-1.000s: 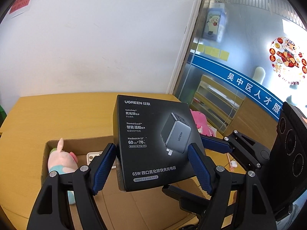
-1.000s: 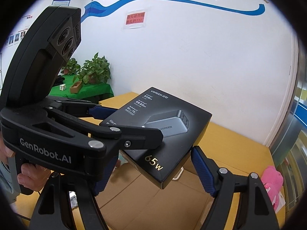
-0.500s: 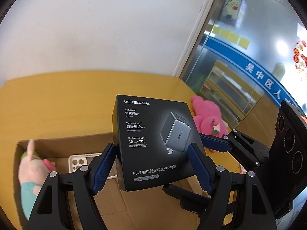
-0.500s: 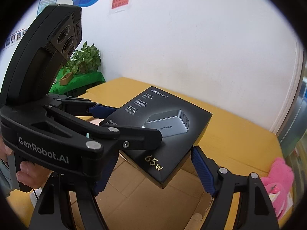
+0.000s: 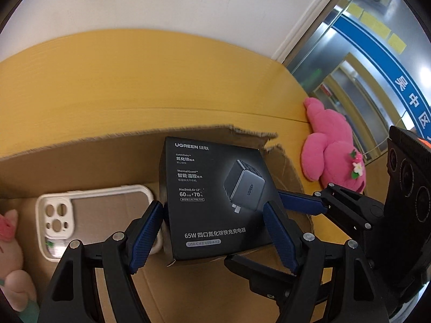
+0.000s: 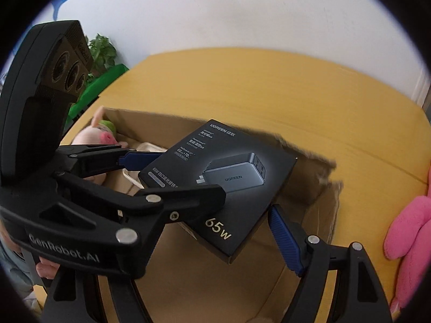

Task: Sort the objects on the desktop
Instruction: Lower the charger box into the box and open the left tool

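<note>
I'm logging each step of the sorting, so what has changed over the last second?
Both tools, the left tool and the right tool, have carried the black charger box down over the open brown cardboard box. Unchanged: both grips on it, the white phone case inside, the pink plush toy on the yellow table.

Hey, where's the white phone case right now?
The white phone case lies flat inside the cardboard box, left of the held black charger box and right of the pink plush pig.

light: bright, even | glare: glass wall point(image 5: 358, 62) | blur: box rim, plush | edges: fisheye bending, black vignette
</note>
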The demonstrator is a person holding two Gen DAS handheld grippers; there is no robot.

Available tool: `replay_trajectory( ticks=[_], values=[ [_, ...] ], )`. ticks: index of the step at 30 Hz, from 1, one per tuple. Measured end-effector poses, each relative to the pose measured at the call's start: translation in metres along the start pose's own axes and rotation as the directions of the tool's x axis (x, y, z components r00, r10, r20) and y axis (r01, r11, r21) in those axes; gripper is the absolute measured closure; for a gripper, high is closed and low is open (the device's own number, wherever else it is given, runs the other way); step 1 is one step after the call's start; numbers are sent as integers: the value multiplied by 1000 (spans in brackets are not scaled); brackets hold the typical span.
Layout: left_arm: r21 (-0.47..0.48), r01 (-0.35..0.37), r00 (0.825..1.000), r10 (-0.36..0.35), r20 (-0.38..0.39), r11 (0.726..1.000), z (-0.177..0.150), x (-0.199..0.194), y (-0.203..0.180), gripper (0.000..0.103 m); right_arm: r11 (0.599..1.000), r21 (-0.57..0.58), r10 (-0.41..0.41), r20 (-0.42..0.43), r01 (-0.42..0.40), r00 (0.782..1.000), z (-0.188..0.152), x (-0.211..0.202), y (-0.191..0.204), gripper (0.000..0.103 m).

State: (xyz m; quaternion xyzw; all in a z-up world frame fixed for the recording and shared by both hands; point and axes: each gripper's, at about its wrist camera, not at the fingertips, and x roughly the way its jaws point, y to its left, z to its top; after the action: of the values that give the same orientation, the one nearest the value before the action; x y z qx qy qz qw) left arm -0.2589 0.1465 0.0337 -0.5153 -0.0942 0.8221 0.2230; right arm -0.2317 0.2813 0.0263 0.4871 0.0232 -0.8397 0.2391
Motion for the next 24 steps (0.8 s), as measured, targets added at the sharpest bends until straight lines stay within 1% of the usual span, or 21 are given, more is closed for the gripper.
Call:
replay_trajectory(
  ticks=[3, 5, 7, 9, 11, 12, 14, 17, 20, 21, 22, 23, 24],
  values=[
    [-6, -11, 998, 11, -54, 1000, -4, 19, -4, 25, 999, 10, -32, -68, 33, 997, -7, 17, -12, 25],
    [1, -26, 998, 26, -64, 1000, -4, 27, -12, 25, 998, 3, -63, -107, 64, 992, -13, 26, -13, 25],
    [-3, -30, 997, 30, -66, 1000, -5, 30, -14, 25, 995, -19, -98, -126, 96, 987, -14, 29, -10, 25],
    [-9, -22, 997, 21, -77, 1000, -6, 31, -13, 25, 994, -19, -110, -139, 108, 984, -13, 31, -9, 25],
    [-18, -2, 995, 0, -103, 1000, -9, 31, -11, 26, 991, -24, -136, -145, 134, 980, -15, 32, -6, 26],
    [-24, 3, 994, -6, -113, 1000, -10, 30, -11, 25, 989, -25, -149, -148, 146, 978, -13, 33, -2, 25],
    [-26, -15, 994, 12, -111, 1000, -12, 22, -11, 25, 985, -36, -173, -148, 170, 974, -19, 29, 3, 25],
    [-10, -36, 998, 35, -56, 999, -16, -7, -10, 25, 981, -34, -194, -127, 191, 973, -27, 13, 6, 24],
    [39, -67, 998, 67, 13, 997, -31, -56, -5, 25, 977, -26, -211, -76, 209, 975, -45, -16, 15, 24],
    [62, -94, 995, 91, 49, 994, -39, -76, -3, 25, 977, -26, -214, -61, 213, 975, -53, -26, 20, 24],
    [86, -126, 989, 119, 87, 988, -49, -97, -3, 24, 981, -21, -192, -36, 192, 981, -65, -41, 28, 24],
    [102, -155, 982, 142, 122, 983, -60, -117, 0, 24, 985, -19, -170, -25, 169, 985, -70, -46, 32, 24],
    [109, -178, 975, 160, 153, 978, -75, -139, 2, 23, 991, -23, -132, -10, 132, 991, -85, -57, 43, 24]
  ],
)
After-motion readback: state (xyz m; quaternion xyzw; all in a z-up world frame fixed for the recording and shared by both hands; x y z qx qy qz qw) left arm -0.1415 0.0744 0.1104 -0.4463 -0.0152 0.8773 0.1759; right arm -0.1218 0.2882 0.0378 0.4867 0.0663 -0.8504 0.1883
